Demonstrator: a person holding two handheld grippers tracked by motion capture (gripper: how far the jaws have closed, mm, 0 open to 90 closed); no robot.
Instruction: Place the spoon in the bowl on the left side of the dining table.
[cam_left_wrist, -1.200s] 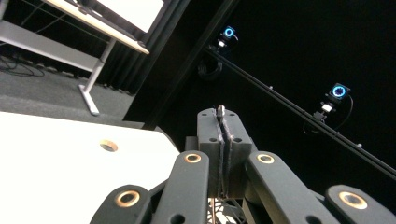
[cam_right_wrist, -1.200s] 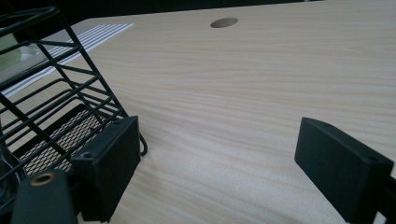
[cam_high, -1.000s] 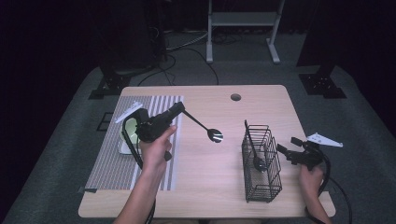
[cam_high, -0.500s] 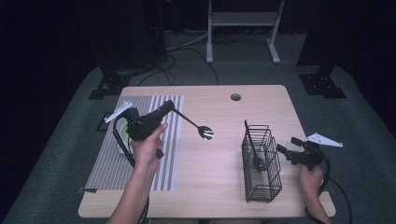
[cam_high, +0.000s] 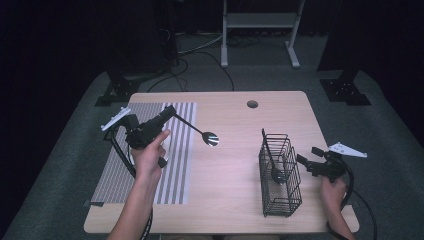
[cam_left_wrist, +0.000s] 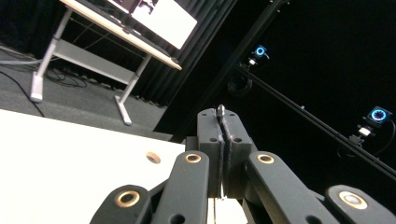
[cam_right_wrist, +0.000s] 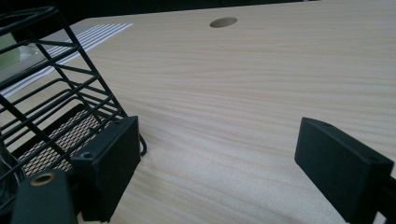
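L gripper (cam_high: 170, 114) is clamped tight on the handle end of a spoon (cam_high: 200, 132); in the left gripper view its jaws meet w/ only a sliver of metal showing at the tips; spoon sticks out toward the wire basket (cam_high: 280, 172), bowl end free and above the table (cam_high: 235, 120), roughly halfway btw striped mat (cam_high: 145, 165) and basket.

Judgement on handling: spoon looks like thin metal, so stiff, light, prob. slick; grip at far handle end gives long lever, so bowl may swing or twist in the pads; hold nearer mid-handle would be steadier.

Basket: light wire, likely tips easily; already has one dark utensil (cam_high: 272, 160) standing in it.

R gripper (cam_high: 305, 161) sits just beside basket on side away from mat, jaws wide apart, holding nothing; one pad near basket's lower corner in the right gripper view; can't tell if it touches.
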